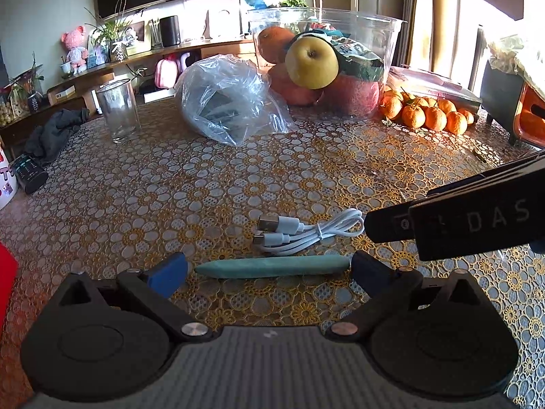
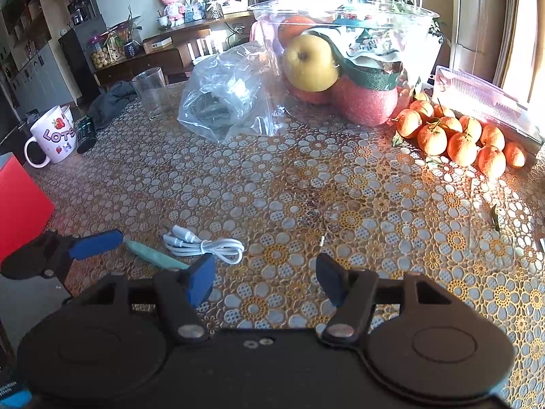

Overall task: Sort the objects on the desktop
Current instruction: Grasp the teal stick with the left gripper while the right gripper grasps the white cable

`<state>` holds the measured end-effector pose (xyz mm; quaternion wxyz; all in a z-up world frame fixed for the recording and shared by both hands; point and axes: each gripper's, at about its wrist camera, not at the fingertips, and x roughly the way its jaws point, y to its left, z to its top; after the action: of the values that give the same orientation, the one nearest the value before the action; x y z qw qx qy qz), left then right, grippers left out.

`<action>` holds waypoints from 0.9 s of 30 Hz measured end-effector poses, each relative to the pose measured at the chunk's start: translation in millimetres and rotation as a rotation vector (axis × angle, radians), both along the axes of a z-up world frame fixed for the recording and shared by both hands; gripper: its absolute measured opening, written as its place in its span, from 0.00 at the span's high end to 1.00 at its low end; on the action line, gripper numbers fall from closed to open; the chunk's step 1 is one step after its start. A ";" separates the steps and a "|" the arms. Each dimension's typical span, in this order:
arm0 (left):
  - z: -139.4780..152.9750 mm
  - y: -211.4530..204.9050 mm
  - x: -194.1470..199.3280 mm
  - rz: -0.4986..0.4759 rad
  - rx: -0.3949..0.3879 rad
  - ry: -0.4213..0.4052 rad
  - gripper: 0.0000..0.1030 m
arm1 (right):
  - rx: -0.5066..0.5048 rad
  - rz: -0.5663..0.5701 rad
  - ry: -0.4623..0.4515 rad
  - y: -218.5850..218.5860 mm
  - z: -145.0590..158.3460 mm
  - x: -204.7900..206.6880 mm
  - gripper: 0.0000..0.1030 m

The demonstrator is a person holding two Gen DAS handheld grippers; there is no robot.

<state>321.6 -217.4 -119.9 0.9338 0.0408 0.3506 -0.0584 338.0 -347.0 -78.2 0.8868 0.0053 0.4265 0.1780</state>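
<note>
Left wrist view: teal pen (image 1: 272, 267) lies flat on the counter (image 1: 204, 184) near its near edge, between the 2 blue pads of the left tool (image 1: 269, 272), whose jaws stand wide and do not press it. Coiled white cable (image 1: 306, 230) sits just beyond. Right tool (image 2: 265, 281) hangs open and empty. Tangerines (image 2: 460, 136) crowd the far right edge beside a clear fruit tub (image 2: 340, 51).
</note>
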 end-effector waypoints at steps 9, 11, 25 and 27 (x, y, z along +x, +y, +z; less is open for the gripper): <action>-1.8 4.1 -3.2 -0.022 -0.029 -0.019 0.05 | 0.010 -0.008 0.008 1.6 -4.4 1.4 0.37; -1.8 4.8 -3.0 -0.027 -0.031 -0.017 0.05 | 0.013 -0.004 0.011 3.9 -5.0 2.0 0.37; -1.5 11.2 -12.8 -0.027 -0.037 -0.020 0.05 | 0.034 0.028 0.032 39.1 -10.4 8.6 0.30; -1.7 11.4 -14.2 -0.027 -0.035 -0.020 0.05 | 0.035 0.025 0.034 45.1 -10.8 10.1 0.25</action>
<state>307.5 -206.0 -121.6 0.9370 0.0296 0.3394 -0.0769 348.1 -301.8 -89.1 0.8768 0.0184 0.4385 0.1963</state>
